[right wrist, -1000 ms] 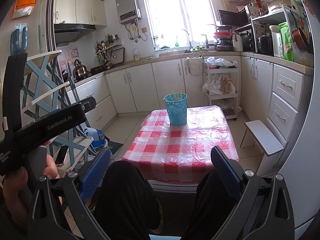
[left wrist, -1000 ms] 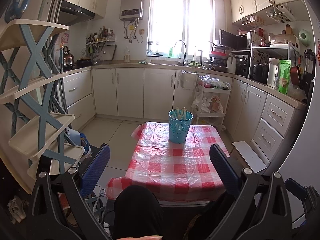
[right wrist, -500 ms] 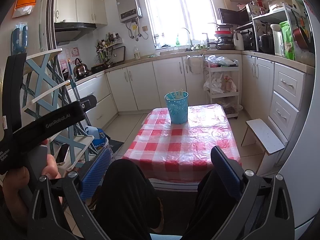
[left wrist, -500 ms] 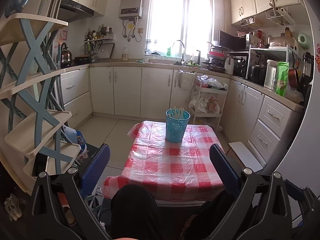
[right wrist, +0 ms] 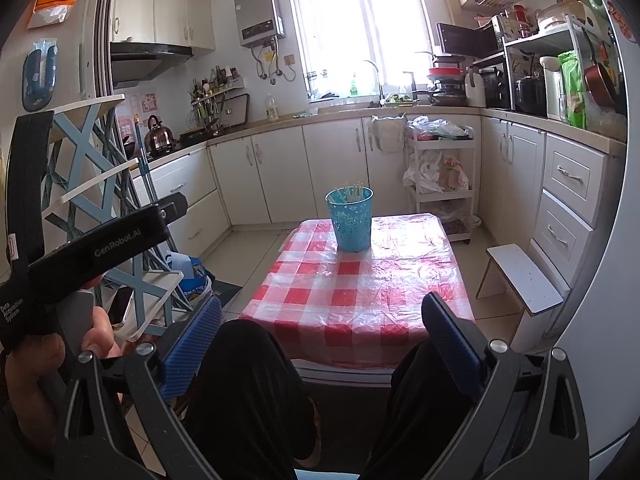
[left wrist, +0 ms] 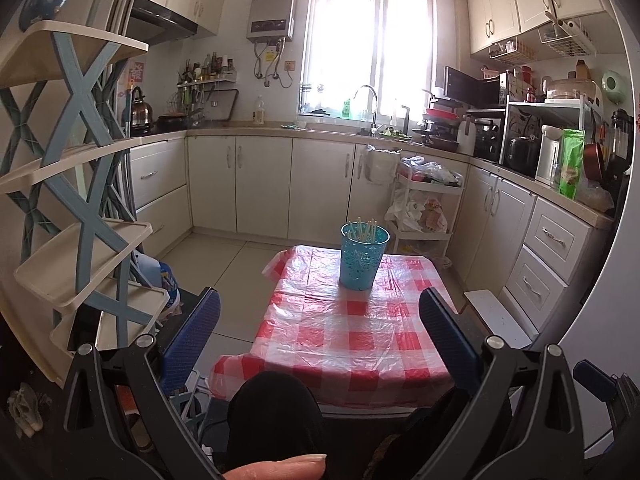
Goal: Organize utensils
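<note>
A turquoise cup (left wrist: 363, 258) holding several pale chopsticks (left wrist: 362, 229) stands at the far end of a small table with a red-checked plastic cloth (left wrist: 336, 336). More chopsticks lie on the cloth right of the cup (left wrist: 394, 278). My left gripper (left wrist: 320, 320) is open and empty, held well back from the table above dark-clad knees. My right gripper (right wrist: 320, 320) is also open and empty, equally far back. The right wrist view shows the cup (right wrist: 350, 220), the cloth (right wrist: 360, 280) and the left gripper's black body (right wrist: 100, 240) in a hand.
A blue-and-cream shelf rack (left wrist: 76, 184) stands close on the left. A white step stool (right wrist: 524, 278) and drawers (right wrist: 572, 200) are on the right. A white trolley (left wrist: 426, 208) with bags stands behind the table. Kitchen counters line the far walls.
Both views shifted only slightly; the left gripper drifted a little and the table sits marginally lower in view. Both grippers stay open and empty.
</note>
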A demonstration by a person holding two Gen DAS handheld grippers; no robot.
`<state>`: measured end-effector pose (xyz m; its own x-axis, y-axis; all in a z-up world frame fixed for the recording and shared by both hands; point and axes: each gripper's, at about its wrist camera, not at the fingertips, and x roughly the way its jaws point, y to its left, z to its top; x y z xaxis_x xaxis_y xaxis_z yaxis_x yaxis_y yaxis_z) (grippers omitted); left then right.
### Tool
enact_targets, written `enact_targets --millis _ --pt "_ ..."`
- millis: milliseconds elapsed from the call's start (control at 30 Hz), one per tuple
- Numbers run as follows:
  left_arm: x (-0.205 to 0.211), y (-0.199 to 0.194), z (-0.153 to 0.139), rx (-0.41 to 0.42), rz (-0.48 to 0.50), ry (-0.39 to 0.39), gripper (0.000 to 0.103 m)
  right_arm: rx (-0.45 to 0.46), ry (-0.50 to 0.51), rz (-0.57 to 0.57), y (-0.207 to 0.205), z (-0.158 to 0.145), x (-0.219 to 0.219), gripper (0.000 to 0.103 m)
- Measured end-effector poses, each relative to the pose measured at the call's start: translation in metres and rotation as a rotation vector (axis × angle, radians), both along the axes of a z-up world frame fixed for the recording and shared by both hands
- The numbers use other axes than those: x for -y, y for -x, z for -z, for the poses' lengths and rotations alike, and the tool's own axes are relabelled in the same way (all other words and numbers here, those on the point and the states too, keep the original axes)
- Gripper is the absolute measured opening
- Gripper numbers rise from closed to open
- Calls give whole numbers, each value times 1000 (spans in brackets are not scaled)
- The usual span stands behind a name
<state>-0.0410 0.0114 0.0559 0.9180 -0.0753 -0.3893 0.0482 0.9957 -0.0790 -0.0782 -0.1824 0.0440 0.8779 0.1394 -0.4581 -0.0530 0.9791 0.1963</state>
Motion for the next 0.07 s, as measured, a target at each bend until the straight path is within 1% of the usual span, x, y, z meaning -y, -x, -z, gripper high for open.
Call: enact_targets --millis 67 --pt "-1 0 0 -8 -1 1 96 -2 2 -3 -1 -1 1 96"
